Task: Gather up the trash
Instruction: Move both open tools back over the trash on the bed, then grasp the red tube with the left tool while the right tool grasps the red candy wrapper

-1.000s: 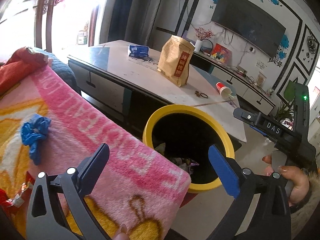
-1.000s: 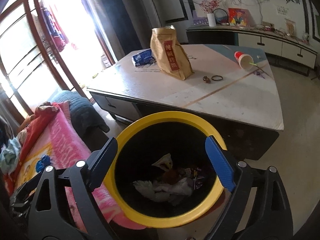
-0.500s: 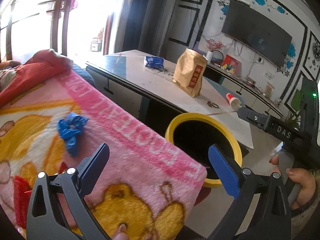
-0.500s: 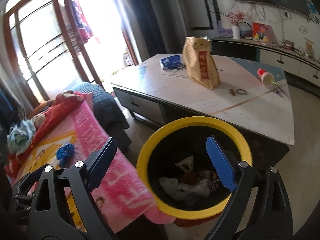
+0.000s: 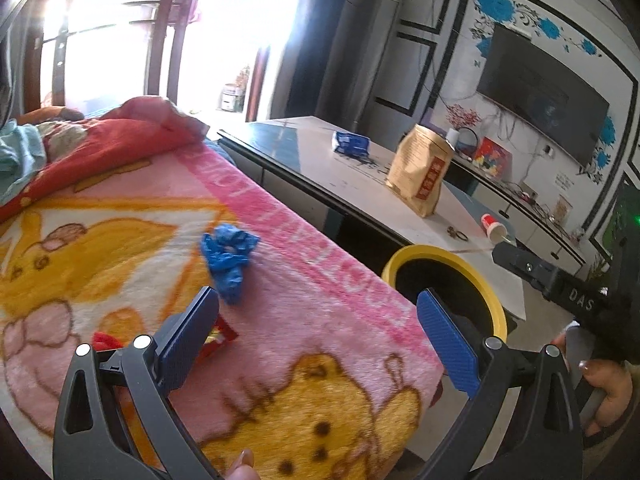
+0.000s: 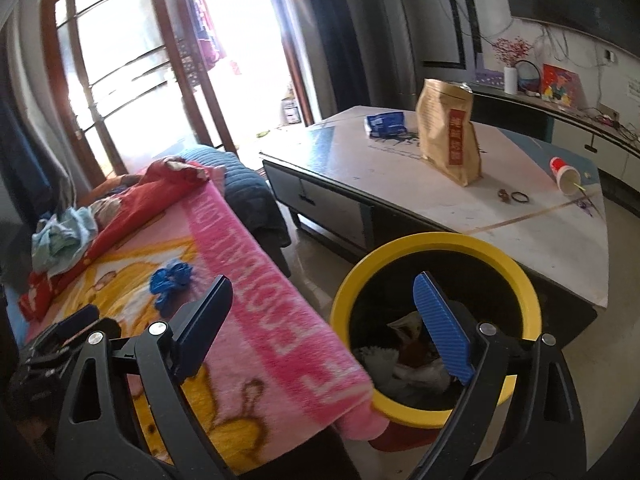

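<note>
A crumpled blue wrapper [image 5: 228, 254] lies on the pink and yellow blanket [image 5: 312, 280]; it also shows in the right wrist view [image 6: 170, 280]. A red wrapper [image 5: 216, 336] lies by my left gripper's left finger. My left gripper [image 5: 316, 332] is open and empty above the blanket. A yellow-rimmed black bin [image 5: 452, 264] stands to the right, with trash inside [image 6: 404, 364]. My right gripper [image 6: 322, 322] is open and empty, over the bin's near edge [image 6: 440, 240].
A low white table [image 6: 500, 208] behind the bin carries a brown paper bag [image 6: 450, 140], a blue packet [image 6: 386, 124] and a tipped red cup [image 6: 564, 172]. Red and blue bedding [image 6: 152, 184] is piled at the blanket's far end.
Both grippers have swung left, away from the bin and toward the blanket. The blue wrapper now lies nearer the left gripper's middle. Both stayed open.
</note>
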Demonstrator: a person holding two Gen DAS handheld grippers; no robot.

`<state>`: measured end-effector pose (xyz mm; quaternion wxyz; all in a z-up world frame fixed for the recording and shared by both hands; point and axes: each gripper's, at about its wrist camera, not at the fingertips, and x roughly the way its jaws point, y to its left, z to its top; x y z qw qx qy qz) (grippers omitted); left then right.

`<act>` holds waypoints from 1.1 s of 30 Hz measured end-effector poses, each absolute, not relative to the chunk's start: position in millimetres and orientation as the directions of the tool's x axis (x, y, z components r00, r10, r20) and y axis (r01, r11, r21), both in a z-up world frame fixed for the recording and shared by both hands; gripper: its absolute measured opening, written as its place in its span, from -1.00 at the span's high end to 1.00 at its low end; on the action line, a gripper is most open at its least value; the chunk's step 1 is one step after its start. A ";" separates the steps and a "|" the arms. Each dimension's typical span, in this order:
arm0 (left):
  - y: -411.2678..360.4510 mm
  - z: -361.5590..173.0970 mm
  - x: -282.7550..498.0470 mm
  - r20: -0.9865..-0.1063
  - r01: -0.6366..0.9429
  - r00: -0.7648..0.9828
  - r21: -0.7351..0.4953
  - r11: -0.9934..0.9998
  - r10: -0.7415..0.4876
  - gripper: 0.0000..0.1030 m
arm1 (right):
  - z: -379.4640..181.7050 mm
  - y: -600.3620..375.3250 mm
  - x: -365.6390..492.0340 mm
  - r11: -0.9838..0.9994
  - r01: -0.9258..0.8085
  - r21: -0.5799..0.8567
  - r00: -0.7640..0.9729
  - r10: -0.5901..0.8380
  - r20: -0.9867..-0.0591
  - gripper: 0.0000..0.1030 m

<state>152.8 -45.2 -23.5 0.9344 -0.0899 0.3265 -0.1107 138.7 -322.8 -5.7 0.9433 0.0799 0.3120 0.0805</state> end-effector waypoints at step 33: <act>79.2 -19.6 123.6 -0.591 -0.083 0.803 -0.236 0.968 -0.075 -0.87 | -22.7 -189.2 139.0 0.913 -0.374 0.161 0.663 0.384 -0.643 -0.62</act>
